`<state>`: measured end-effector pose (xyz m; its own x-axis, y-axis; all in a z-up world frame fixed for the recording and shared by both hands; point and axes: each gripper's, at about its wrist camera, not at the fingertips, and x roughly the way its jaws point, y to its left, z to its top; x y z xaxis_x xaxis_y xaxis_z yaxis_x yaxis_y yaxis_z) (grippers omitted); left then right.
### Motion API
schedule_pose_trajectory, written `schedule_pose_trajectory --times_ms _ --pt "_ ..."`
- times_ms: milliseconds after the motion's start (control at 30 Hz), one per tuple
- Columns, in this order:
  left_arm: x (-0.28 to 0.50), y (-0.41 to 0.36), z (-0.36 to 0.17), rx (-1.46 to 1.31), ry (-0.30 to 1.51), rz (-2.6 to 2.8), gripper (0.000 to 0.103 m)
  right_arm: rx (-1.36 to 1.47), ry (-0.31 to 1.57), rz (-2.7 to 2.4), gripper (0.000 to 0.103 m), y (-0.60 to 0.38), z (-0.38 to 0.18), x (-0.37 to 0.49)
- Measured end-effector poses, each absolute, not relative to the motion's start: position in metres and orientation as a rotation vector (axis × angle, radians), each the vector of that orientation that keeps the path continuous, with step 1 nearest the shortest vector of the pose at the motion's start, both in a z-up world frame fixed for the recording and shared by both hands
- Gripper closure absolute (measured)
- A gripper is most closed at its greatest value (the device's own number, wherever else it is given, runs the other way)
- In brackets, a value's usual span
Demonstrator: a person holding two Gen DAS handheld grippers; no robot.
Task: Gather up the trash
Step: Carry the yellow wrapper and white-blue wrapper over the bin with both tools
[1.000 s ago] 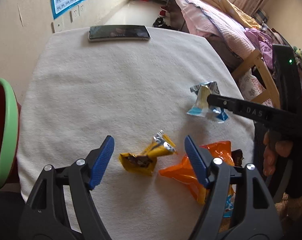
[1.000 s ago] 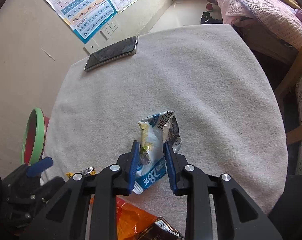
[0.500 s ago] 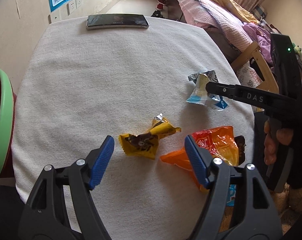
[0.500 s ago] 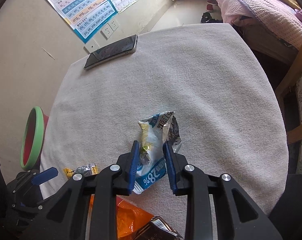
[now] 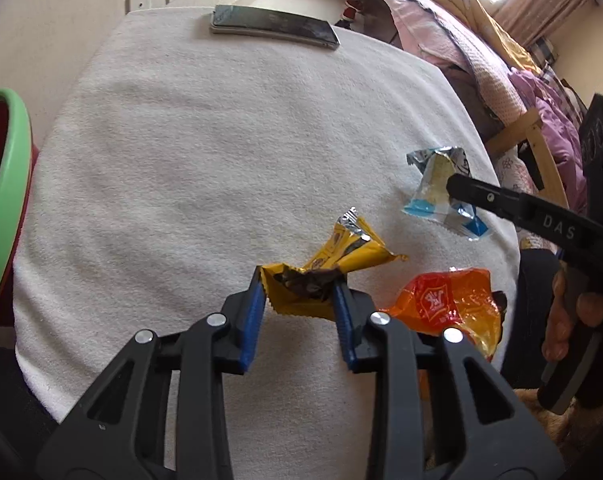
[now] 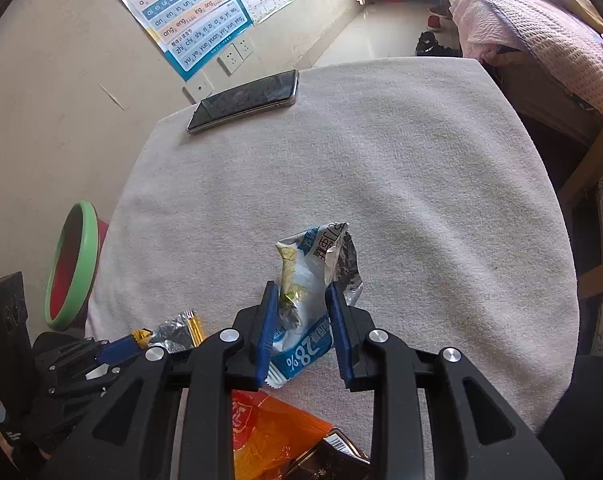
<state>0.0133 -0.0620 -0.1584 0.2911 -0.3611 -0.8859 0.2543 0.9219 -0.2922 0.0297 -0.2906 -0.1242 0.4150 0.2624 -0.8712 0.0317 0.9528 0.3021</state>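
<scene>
Wide bare white towelled desk [image 5: 205,168] ahead of both tongs, free right up to the flat black slab phone [image 5: 273,30] at the far edge. Crowded between the two tongs: crumpled orange plastic bag [image 5: 449,304] just right of the left tongs [image 5: 299,300], yellow foil wrapper [image 5: 333,268] filling their gap. Left of the left tongs, past the desk edge, green-rimmed red round bin [image 5: 9,184]. Right of the right tongs [image 6: 301,320], open towel, then a wooden chair frame [image 6: 593,168] and pink-covered bed [image 6: 541,32].
</scene>
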Motion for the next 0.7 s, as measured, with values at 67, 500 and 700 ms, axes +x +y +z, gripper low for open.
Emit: schedule_pose_trajectory --times_ms 67,500,700 --pt "0.014 -0.052 -0.149 -0.129 1.18 -0.39 0.072 0.281 1.129 0.161 0.077 -0.286 -0.12 0.03" --pt "0.011 0.002 -0.107 -0.215 1.056 -0.216 0.072 0.182 1.055 0.263 0.077 -0.238 -0.087 0.029" --pt "0.01 0.024 -0.089 -0.192 0.998 -0.145 0.072 0.133 1.028 0.319 0.077 -0.21 -0.076 0.03"
